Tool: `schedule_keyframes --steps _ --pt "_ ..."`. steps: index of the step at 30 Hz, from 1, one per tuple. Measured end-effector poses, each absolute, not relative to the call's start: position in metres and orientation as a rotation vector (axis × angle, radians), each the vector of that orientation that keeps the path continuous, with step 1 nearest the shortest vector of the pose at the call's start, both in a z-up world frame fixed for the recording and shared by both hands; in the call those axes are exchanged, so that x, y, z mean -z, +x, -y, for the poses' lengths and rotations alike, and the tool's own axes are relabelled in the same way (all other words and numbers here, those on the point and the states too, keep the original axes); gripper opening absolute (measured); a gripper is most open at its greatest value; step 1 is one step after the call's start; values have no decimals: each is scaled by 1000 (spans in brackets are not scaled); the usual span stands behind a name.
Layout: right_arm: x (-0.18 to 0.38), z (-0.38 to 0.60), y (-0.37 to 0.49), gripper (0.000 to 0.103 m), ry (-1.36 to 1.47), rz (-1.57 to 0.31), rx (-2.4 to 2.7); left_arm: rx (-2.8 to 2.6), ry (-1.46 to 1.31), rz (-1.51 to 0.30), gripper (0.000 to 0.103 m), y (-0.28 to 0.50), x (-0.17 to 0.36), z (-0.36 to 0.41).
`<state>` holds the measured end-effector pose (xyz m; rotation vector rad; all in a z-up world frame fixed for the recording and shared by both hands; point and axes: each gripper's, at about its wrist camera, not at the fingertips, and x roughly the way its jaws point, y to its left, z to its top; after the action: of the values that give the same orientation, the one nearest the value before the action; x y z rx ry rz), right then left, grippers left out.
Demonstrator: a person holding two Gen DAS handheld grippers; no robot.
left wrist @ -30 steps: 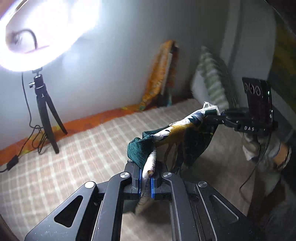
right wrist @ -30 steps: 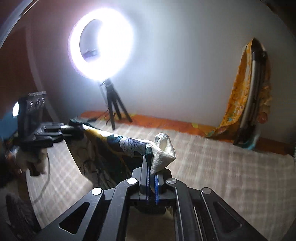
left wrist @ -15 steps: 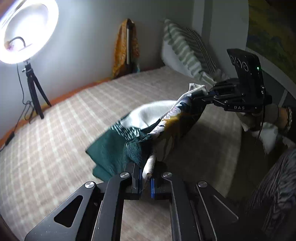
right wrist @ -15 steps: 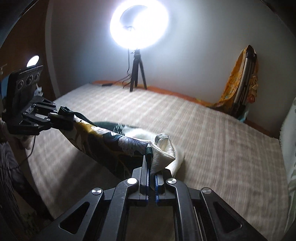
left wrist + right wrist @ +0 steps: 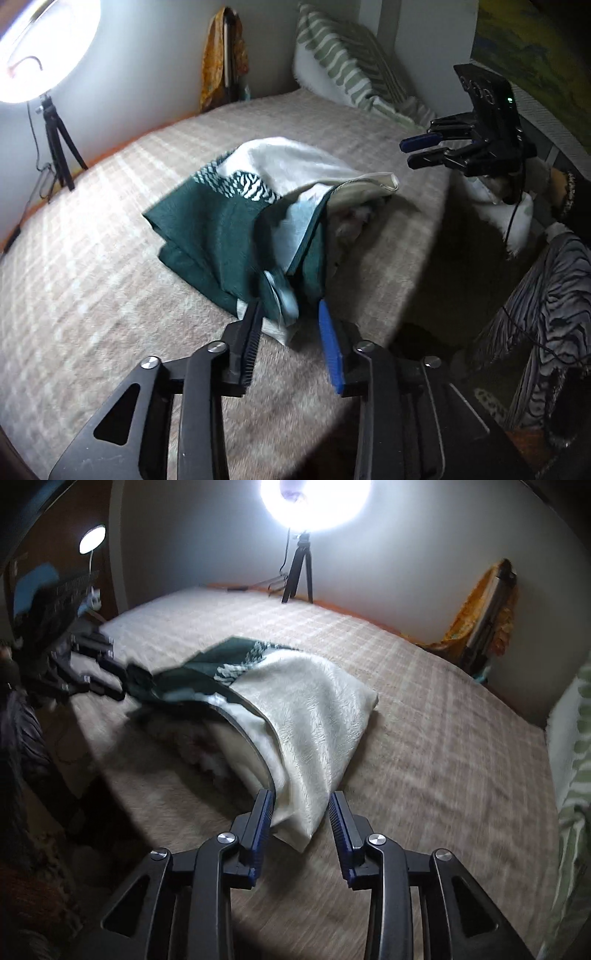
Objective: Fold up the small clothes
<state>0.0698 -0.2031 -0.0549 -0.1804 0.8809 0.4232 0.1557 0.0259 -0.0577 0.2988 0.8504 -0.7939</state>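
Status of the fold: one pass laid down, work unfinished.

The garment (image 5: 236, 229), a small piece in dark green and cream with a zebra-like patterned band, lies on the bed (image 5: 92, 295), near the edge closest to the person. It rests in a loose doubled heap rather than a flat rectangle: the cream side is turned over the top, a bound edge curves across it, and a pocket of air stands open along the near side. A printed inner layer shows under the raised flap, blurred.

Left claw (image 5: 291, 325): its jaws have just been opening. They stand partly apart with the green corner of the cloth between them; the pads do not appear to press on it, so the corner is judged released.

Right claw (image 5: 301, 812): likewise just opened, partly apart, with the cream corner lying between the jaws and draped against the left-hand pad. No grip is evident.

Done: the garment is brought down onto the bed and one fold is made.

Outstanding, in my judgement: flattening the bulge, squaring the edges, and at least one further fold to reach a compact shape. No other clothes awaiting folding are visible in either view; the striped pillow (image 5: 347, 62) and ring light (image 5: 314, 502) are not involved.
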Motion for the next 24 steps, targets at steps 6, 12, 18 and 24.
schedule_keyframes --steps 6,12,18,24 --pt "37 194 76 33 -83 -809 -363 761 280 -795 34 168 52 -21" --pt "55 140 95 33 -166 -843 -424 782 225 -839 34 192 74 0" --pt "84 111 111 29 -231 -888 -418 826 260 -889 29 192 91 8" --pt "98 103 104 0 -293 -936 -463 843 260 -940 14 183 103 -1"
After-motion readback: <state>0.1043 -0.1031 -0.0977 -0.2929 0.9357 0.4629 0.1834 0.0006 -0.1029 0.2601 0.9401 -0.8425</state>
